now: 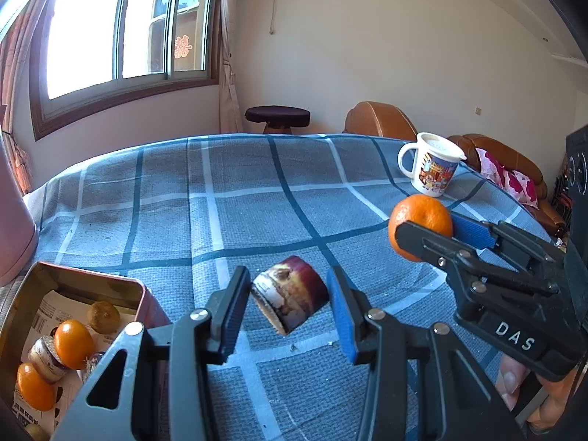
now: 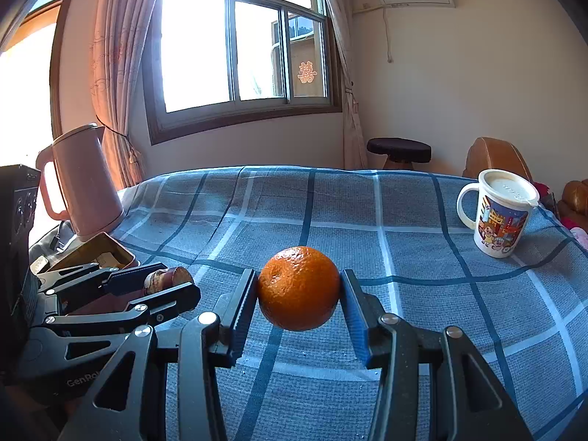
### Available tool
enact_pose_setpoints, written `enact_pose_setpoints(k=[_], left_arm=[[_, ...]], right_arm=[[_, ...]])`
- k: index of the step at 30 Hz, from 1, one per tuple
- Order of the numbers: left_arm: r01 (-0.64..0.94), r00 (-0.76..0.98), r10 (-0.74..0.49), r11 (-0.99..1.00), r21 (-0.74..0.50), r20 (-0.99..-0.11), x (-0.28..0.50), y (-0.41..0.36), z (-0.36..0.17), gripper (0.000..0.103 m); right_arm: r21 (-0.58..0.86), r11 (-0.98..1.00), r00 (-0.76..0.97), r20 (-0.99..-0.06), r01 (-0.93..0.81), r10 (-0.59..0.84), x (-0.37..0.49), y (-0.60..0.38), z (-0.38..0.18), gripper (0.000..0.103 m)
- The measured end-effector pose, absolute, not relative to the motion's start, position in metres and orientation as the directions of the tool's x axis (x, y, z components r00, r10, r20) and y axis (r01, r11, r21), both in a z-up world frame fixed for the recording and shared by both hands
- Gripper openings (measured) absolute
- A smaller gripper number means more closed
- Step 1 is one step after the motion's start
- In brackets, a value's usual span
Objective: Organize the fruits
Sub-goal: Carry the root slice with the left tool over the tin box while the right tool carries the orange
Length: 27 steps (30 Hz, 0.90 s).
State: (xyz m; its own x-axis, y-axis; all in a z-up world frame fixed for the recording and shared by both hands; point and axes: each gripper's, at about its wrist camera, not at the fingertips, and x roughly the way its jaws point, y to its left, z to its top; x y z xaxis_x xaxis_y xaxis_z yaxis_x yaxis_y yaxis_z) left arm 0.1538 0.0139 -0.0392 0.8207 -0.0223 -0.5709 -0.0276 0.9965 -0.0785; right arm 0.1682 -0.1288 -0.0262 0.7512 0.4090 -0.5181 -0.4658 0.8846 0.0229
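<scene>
Close in, the right gripper (image 2: 299, 305) pinches a mandarin (image 2: 298, 287) between its pads, lifted above the checked cloth (image 2: 422, 286). Left of it, the left gripper (image 1: 290, 305) clamps a purple cut piece (image 1: 290, 298). Beyond that gripper's left finger sits the open tin (image 1: 22, 294) holding fruit, and farther off to the right stands a mug (image 2: 498, 218).

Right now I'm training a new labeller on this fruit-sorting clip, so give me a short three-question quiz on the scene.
1. True or false: the right gripper grips the orange clear of the cloth.
2. What does the left gripper hold? A) mug B) purple sugarcane piece C) kettle
3. Name one kind of item lying in the tin box.

Key: 1 true. 2 B. 3 small orange fruits, or cane pieces.
</scene>
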Motion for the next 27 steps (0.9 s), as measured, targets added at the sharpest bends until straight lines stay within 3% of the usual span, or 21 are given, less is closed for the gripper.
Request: enact_pose_setpoints(k=[27], left_arm=[[-0.058, 0.887, 0.051, 0.998, 0.000, -0.460, 0.127, 0.003, -0.027, 0.045]], right_arm=[[-0.021, 0.888, 0.805, -0.432, -0.459, 0.406, 0.151, -0.132, -0.018, 0.048]])
